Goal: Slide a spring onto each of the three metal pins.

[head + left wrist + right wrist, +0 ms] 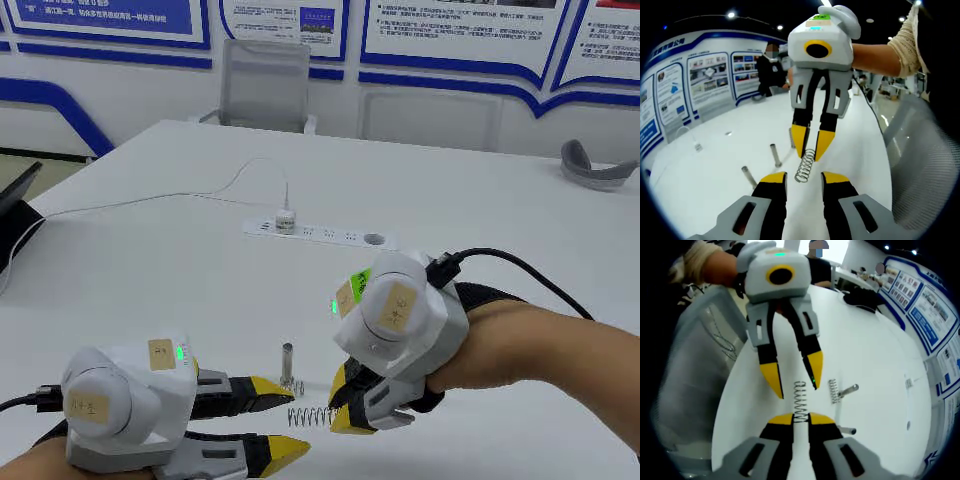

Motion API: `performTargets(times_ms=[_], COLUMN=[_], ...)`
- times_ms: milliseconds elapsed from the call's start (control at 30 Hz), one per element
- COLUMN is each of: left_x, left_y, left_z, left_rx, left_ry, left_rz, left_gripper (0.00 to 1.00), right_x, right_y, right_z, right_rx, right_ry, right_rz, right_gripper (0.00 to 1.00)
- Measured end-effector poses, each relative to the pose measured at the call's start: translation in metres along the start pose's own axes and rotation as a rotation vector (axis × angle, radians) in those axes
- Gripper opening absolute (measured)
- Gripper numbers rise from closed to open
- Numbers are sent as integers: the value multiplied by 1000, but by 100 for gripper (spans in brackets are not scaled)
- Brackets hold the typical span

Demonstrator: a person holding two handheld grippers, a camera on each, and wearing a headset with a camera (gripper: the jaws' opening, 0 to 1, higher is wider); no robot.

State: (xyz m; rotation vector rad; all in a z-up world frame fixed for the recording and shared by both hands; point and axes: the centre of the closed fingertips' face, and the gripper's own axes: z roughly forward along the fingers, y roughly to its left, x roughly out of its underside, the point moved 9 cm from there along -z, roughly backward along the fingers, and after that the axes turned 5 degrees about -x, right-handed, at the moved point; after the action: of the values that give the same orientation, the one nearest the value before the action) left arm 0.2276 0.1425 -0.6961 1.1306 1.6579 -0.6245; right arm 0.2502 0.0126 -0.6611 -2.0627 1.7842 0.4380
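A loose spring [308,415] lies level just above the white table [150,270]. My right gripper [338,402] is shut on one end of that spring [799,400]. Facing it, my left gripper [285,418] stands open, its yellow tips either side of the spring's free end [805,167]. A metal pin [287,360] stands upright just behind, with a second spring [292,384] round its base. Two bare pins [775,155] [748,176] stand to the left in the left gripper view. The right gripper view has the sprung pin [850,388] and another pin [849,430].
A white power strip [320,233] with a plug and cable lies mid-table. A grey chair [265,85] stands behind the far edge. A grey curved object [597,172] rests at the far right, and a dark object [15,215] is at the left edge.
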Motion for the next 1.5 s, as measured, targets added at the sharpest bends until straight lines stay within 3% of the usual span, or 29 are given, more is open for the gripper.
performTargets(times_ms=[433, 1033, 1500], left_x=[0, 1, 1], left_y=[-4, -5, -7], left_z=[1, 0, 1], left_rx=[11, 25, 25], left_ry=[3, 25, 21], left_rz=[19, 32, 27], left_gripper=[13, 11, 11], right_x=[-3, -24, -42], right_y=[5, 9, 10], right_z=[0, -19, -20], right_rx=[-10, -10, 1], right_ry=[15, -50, -99], right_rz=[-44, -56, -87], right_gripper=[12, 12, 11])
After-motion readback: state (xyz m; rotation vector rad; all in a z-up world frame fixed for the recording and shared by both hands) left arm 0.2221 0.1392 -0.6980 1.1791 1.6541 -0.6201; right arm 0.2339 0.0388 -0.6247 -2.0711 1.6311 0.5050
